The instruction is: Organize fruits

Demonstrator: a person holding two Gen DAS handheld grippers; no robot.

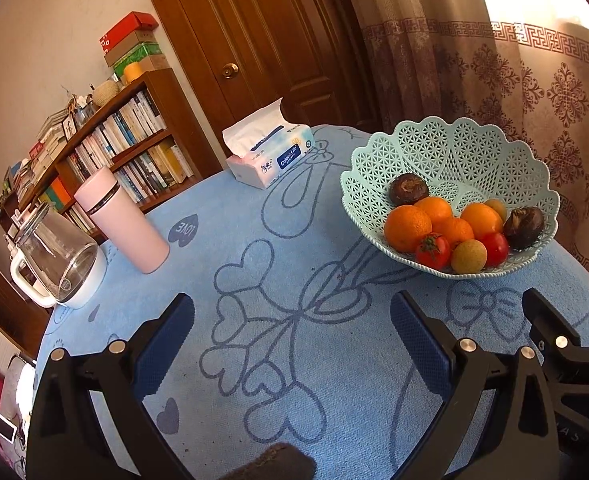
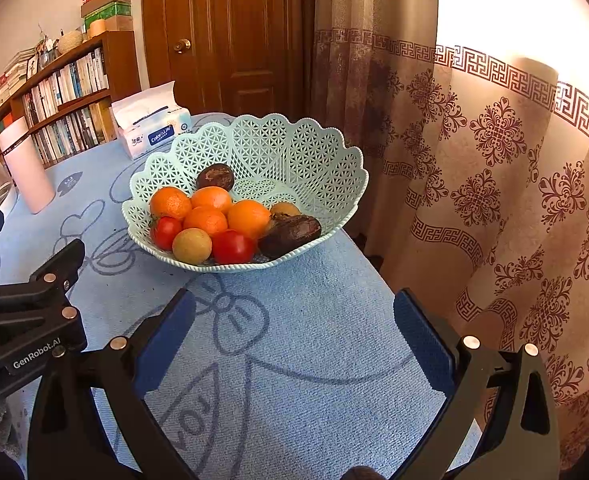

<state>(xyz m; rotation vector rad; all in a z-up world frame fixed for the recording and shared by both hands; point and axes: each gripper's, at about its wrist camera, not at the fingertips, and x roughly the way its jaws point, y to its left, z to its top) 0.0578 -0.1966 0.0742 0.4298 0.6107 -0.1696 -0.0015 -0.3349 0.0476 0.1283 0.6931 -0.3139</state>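
Fruit (image 2: 210,220) lies piled in the basket (image 2: 314,152) near the table's (image 2: 314,340) far right edge: oranges, tomatoes, small yellow-green fruits and what appear to be dark passion fruits. Left gripper (image 1: 292,344) and right gripper (image 2: 294,340) hover over bare cloth short of the basket, jaws spread wide and empty.
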